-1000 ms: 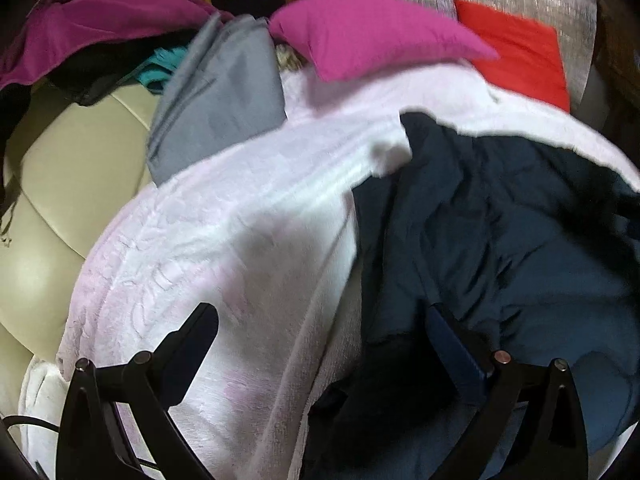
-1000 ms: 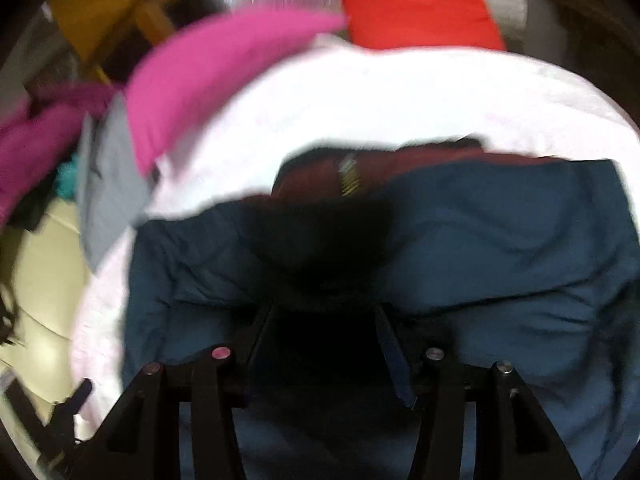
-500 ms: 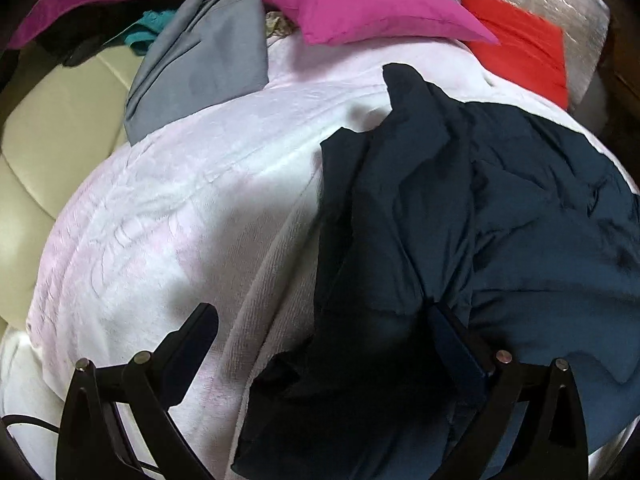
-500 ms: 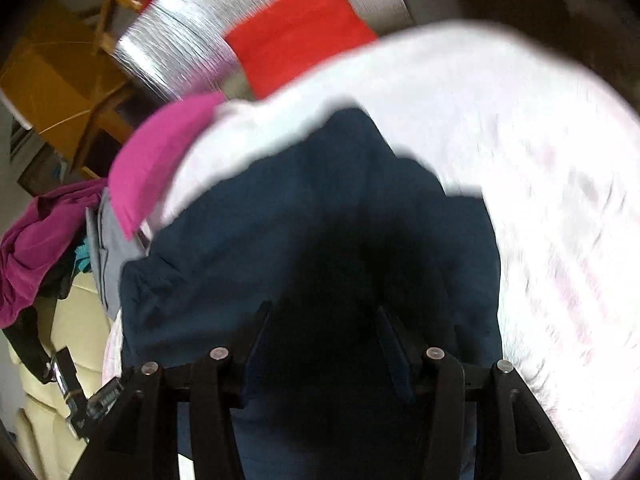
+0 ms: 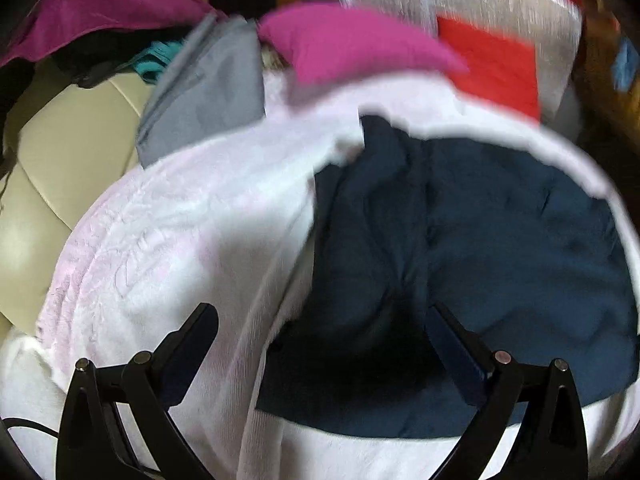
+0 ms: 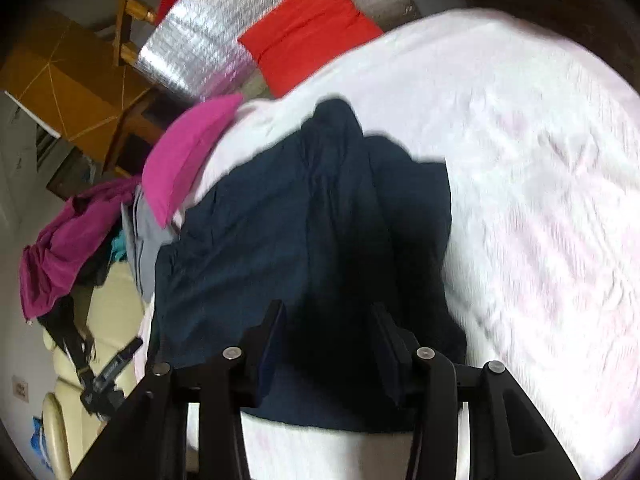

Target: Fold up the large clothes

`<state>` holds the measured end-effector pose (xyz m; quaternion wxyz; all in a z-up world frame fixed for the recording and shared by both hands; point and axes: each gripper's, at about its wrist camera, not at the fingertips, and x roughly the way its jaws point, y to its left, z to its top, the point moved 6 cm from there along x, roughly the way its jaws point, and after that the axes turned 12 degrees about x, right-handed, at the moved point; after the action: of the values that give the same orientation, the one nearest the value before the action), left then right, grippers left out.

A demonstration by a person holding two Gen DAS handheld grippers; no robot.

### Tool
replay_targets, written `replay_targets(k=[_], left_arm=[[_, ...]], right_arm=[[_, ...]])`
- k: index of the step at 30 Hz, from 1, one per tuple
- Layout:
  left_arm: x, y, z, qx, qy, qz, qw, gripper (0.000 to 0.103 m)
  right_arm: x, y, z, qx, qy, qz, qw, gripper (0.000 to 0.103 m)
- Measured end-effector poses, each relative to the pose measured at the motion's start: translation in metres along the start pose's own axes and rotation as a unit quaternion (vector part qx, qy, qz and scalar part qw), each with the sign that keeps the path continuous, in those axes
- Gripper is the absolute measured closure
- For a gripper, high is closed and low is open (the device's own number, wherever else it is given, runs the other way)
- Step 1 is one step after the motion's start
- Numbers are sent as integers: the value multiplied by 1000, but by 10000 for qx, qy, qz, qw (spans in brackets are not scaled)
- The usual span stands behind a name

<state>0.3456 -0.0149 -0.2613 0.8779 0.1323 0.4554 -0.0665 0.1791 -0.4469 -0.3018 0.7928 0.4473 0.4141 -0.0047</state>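
Pale pink fleece blanket (image 5: 168, 240) covers your work surface w/ the crumpled navy blue garment (image 5: 500, 248) lying on it. Your left gripper (image 5: 320, 320) is spread wide above its edge; right gripper (image 6: 328, 320) has 2 fingers parted over dark cloth, grip unclear.

Dark navy garment (image 5: 500, 240), large, soft and matte. Lay crumpled and partly folded on a pale pink-white blanket (image 5: 168, 240). Filled the right half and lower centre of the left wrist frame; filled the centre and lower left of the right wrist frame (image 6: 280, 240). Creased along several long folds running from the near edge toward a narrow point at the upper centre. Bunched thicker in a ridge down the middle, flatter toward the right in the left wrist frame. Near hem straight, resting across the blanket at the bottom of both frames. Deep shadow over the near middle; detail there unreadable.
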Motion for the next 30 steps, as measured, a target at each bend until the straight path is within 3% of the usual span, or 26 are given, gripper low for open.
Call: replay_targets(k=[2, 3, 7, 10, 13, 15, 19, 24, 30], left_arm=[[26, -11, -9, 254, 502, 59, 9984, 0], [28, -11, -9, 224, 519, 45, 9984, 0], [20, -4, 0, 58, 330, -33, 9994, 0], [6, -3, 10, 3, -26, -128, 9999, 0], [-4, -5, 18, 8, -293, -271, 9992, 0], [1, -7, 18, 92, -245, -326, 9991, 0], [34, -26, 9, 524, 335, -118, 9980, 0], [42, -15, 8, 106, 436, -507, 9977, 0], [7, -7, 10, 129, -164, -337, 9992, 0]], right_arm=[[15, -8, -2, 21, 298, -106, 9995, 56], [20, -10, -3, 37, 396, -74, 9992, 56], [9, -4, 2, 26, 262, -18, 9997, 56], [-13, 8, 11, -1, -215, 343, 9992, 53], [-14, 22, 12, -57, -303, 583, 9978, 51], [0, 31, 10, -172, -174, 475, 9986, 51], [50, 30, 5, -204, 308, -151, 9992, 51], [58, 33, 6, -293, 306, -225, 9988, 50], [33, 43, 1, -335, 122, 167, 9992, 37]])
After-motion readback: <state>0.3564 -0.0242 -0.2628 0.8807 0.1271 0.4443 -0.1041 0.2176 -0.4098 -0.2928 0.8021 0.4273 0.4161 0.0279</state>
